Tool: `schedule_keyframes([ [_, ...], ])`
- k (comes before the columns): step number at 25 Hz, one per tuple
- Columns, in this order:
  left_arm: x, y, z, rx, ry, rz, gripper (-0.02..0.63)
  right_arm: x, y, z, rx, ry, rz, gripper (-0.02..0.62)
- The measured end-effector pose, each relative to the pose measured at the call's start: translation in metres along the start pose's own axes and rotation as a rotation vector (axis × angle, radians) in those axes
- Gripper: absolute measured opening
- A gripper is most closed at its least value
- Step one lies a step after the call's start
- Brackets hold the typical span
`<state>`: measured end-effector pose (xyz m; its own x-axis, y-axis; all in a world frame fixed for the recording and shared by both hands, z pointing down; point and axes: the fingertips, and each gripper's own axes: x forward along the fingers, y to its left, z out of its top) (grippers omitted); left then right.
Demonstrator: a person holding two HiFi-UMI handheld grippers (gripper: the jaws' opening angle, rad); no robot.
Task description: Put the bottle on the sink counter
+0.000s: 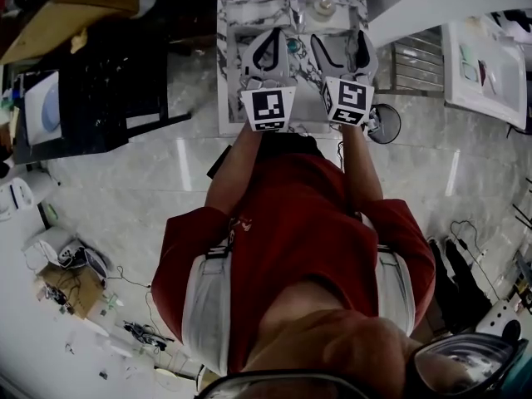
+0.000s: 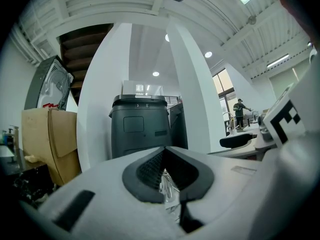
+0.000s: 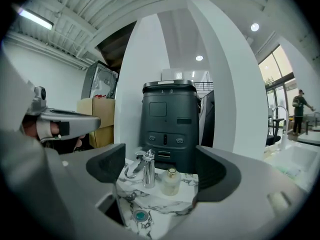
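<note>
Bottle (image 3: pixel 170 180) stands on the surface (image 3: pixel 150 200), just beside the faucet (image 3: pixel 146 169). Right tool (image 3: pixel 161 173) is open and empty; left tool (image 2: pixel 167 176) is closed.

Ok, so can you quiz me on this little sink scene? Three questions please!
1. True or false: the small pale bottle with a gold cap stands on the white marble sink counter, beside the shiny metal tap.
2. Which one has its jaws apart? A) left gripper B) right gripper C) both
3. Fill in: the round drain plug in the basin is coloured ____.

Key: 1 true; 2 B; 3 teal.
</note>
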<state>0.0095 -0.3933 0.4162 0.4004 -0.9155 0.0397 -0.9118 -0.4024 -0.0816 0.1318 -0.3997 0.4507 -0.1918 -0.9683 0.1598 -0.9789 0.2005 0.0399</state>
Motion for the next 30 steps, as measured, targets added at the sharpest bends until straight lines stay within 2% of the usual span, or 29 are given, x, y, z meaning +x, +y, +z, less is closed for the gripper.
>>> schedule_keyframes([
  [8, -0.006, 0.007, 0.024, 0.018, -0.064, 0.014, 0.003, -0.008, 0.003, 0.040, -0.023, -0.074, 0.009, 0.436],
  [19, -0.010, 0.021, 0.052, 0.036, -0.107, 0.042, 0.003, -0.018, 0.008, 0.089, -0.046, -0.180, 0.007, 0.428],
  [26, -0.011, 0.025, 0.066, 0.061, -0.134, 0.057, 0.003, -0.024, 0.006, 0.108, -0.061, -0.245, -0.016, 0.411],
  [30, -0.010, 0.026, 0.070, 0.060, -0.143, 0.061, 0.003, -0.025, 0.006, 0.110, -0.067, -0.249, -0.021, 0.408],
])
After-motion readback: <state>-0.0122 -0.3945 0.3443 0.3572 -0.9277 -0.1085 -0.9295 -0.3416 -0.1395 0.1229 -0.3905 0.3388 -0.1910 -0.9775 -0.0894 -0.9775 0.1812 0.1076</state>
